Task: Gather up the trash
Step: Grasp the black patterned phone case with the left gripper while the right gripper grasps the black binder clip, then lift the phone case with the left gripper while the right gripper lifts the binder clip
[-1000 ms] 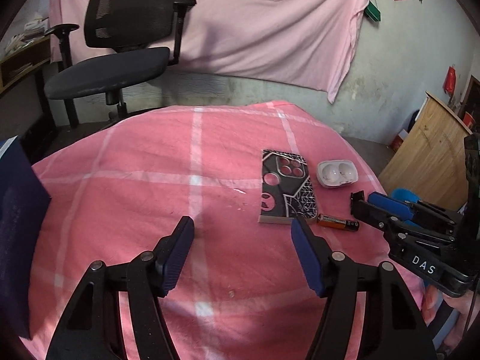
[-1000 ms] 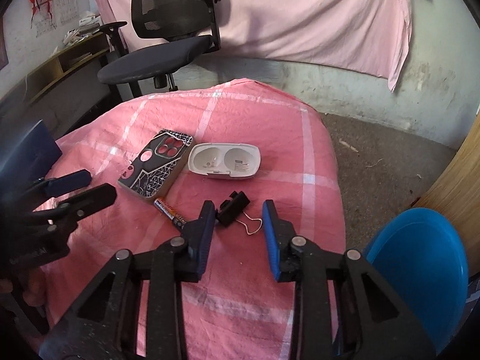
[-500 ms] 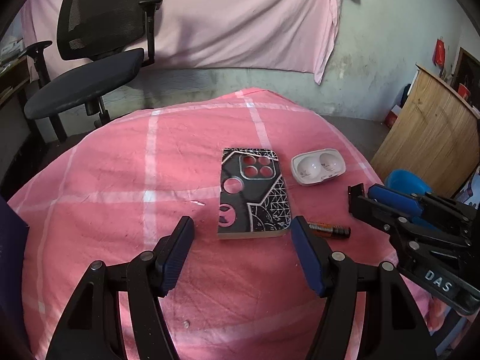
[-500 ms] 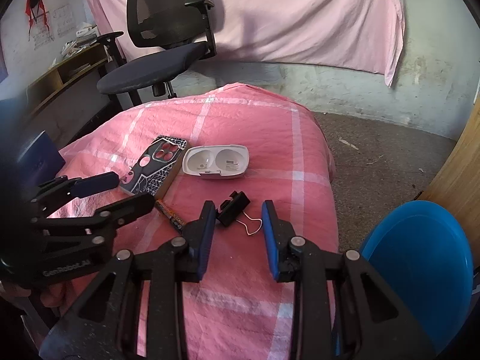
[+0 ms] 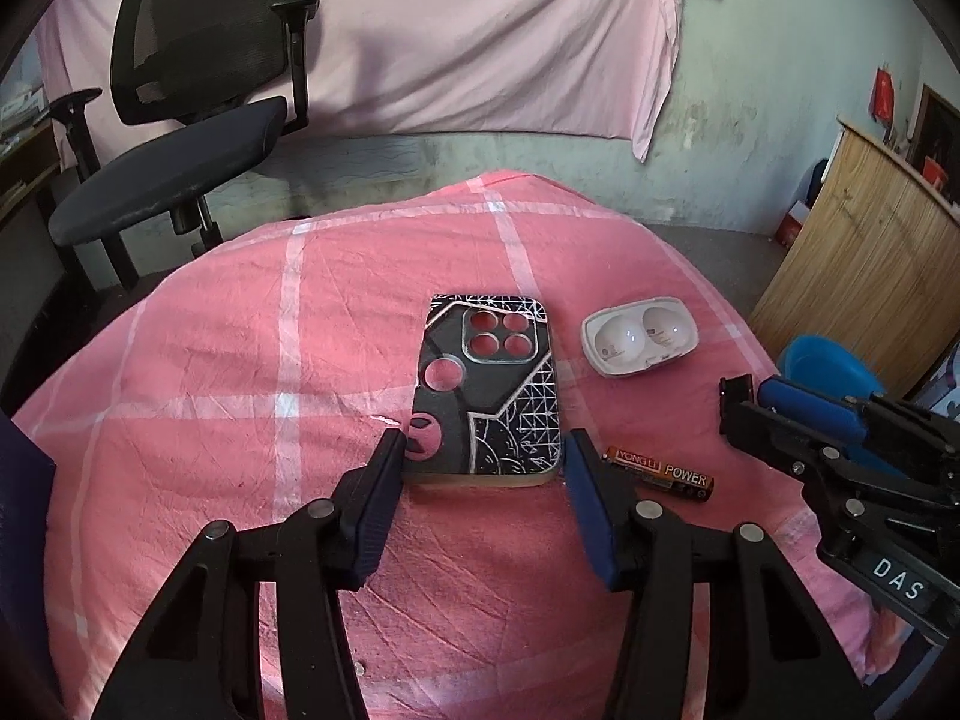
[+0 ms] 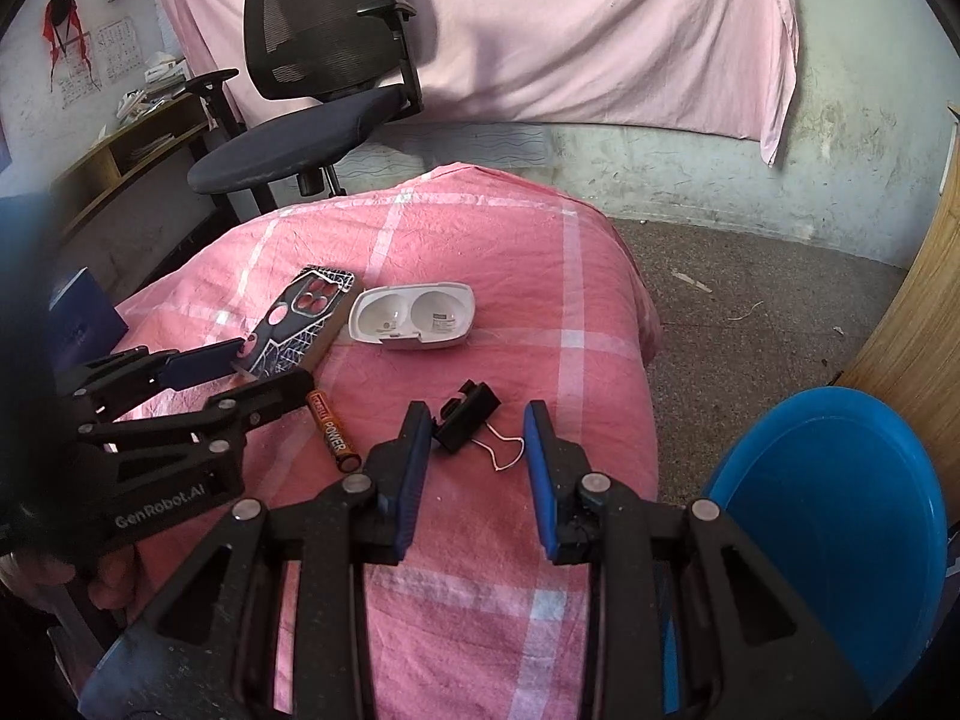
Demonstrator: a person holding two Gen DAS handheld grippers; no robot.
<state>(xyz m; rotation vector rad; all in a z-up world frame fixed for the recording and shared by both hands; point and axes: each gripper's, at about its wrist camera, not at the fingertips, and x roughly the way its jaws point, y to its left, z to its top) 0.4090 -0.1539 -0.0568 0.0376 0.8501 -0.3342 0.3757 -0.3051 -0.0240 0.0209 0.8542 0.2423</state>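
Observation:
A black patterned phone case [image 5: 487, 390] lies on the pink checked cloth [image 5: 240, 360]; it also shows in the right wrist view [image 6: 300, 324]. My left gripper [image 5: 480, 456] is open, its fingertips on either side of the case's near end. A battery [image 5: 660, 473] lies just right of it, seen too in the right wrist view [image 6: 333, 432]. A white moulded tray [image 5: 639, 341] sits further back [image 6: 414, 317]. My right gripper [image 6: 477, 426] is open around a black binder clip [image 6: 467, 415].
A blue bin [image 6: 834, 498] stands on the floor to the right of the table. A black office chair [image 5: 180, 138] stands behind the table at the left. A wooden cabinet [image 5: 858, 264] is at the right. A dark blue box [image 6: 84, 312] sits at the table's left edge.
My left gripper has moved right and forward until its fingers straddle the phone case's near end. My right gripper has barely moved around the binder clip.

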